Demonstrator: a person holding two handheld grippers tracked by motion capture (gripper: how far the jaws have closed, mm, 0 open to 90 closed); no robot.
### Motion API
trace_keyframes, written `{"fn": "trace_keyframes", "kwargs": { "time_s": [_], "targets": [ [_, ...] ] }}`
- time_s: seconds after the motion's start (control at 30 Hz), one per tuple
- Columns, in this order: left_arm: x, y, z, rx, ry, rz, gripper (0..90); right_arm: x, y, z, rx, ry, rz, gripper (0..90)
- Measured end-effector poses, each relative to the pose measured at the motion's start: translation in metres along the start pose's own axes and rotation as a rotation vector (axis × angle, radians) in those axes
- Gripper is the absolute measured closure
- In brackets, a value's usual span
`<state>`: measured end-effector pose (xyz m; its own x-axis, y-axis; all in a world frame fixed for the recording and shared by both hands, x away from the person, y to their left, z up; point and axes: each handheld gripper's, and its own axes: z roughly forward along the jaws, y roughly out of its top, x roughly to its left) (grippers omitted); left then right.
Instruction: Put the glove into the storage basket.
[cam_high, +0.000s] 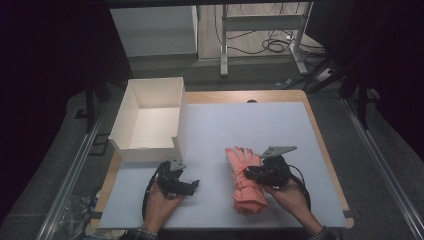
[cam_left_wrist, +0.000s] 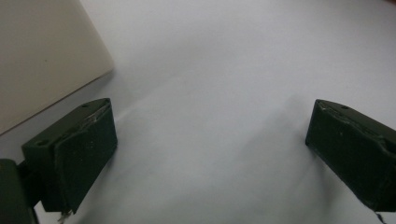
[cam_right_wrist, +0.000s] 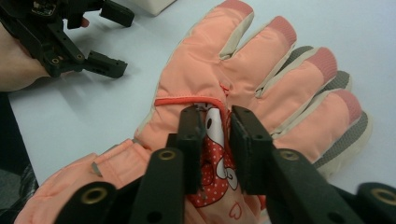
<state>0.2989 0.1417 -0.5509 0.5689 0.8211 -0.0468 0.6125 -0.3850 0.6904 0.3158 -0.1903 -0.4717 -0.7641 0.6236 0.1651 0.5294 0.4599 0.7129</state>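
Pink gloves (cam_high: 243, 177) lie stacked on the white table (cam_high: 215, 135) near its front edge, the right gripper (cam_right_wrist: 215, 140) pinching the top glove's patch, while the left gripper (cam_left_wrist: 210, 140) hangs unclenched beside the box (cam_high: 150, 120)

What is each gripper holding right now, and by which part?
The right gripper pinches the padded pink glove at the patterned patch on its back. The left gripper is open and holds nothing.

A pair of coral-pink padded gloves (cam_right_wrist: 261, 79) lies flat on the white worktop (cam_high: 215, 135), stacked one atop the other, fingers pointing away from the person and cuffs toward them. The top glove has beige seams, darker pink fingertips and a red dotted patch with white hearts; the lower one shows grey mesh fingers.
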Motion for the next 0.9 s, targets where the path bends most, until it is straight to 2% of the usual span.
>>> {"fn": "trace_keyframes", "kwargs": {
  "time_s": [0.13, 0.2, 0.33, 0.43, 0.53, 0.7, 0.9],
  "targets": [
    [0.0, 0.0, 0.0, -0.003, 0.0, -0.004, 1.9, 0.001, 0.003, -0.005, -0.008, -0.005, -0.001, 59.4],
    [0.0, 0.0, 0.0, -0.003, 0.0, -0.004, 1.9, 0.001, 0.007, -0.011, -0.01, -0.008, -0.016, 54.9],
    [0.0, 0.0, 0.0, 0.0, 0.0, 0.0, 1.9, -0.002, 0.01, -0.026, -0.051, -0.019, -0.022, 53.7],
    [0.0, 0.0, 0.0, -0.003, 0.0, -0.004, 1.9, -0.01, 0.006, -0.039, -0.072, -0.042, -0.01, 54.6],
    [0.0, 0.0, 0.0, 0.001, -0.001, 0.001, 1.9, -0.02, -0.006, -0.045, -0.073, -0.058, 0.012, 59.5],
    [0.0, 0.0, 0.0, 0.0, 0.0, 0.0, 1.9, -0.032, -0.038, -0.046, -0.034, -0.058, 0.036, 73.0],
    [0.0, 0.0, 0.0, 0.001, 0.0, 0.0, 1.9, -0.029, -0.061, -0.04, -0.008, -0.02, 0.029, 81.9]
  ]
}}
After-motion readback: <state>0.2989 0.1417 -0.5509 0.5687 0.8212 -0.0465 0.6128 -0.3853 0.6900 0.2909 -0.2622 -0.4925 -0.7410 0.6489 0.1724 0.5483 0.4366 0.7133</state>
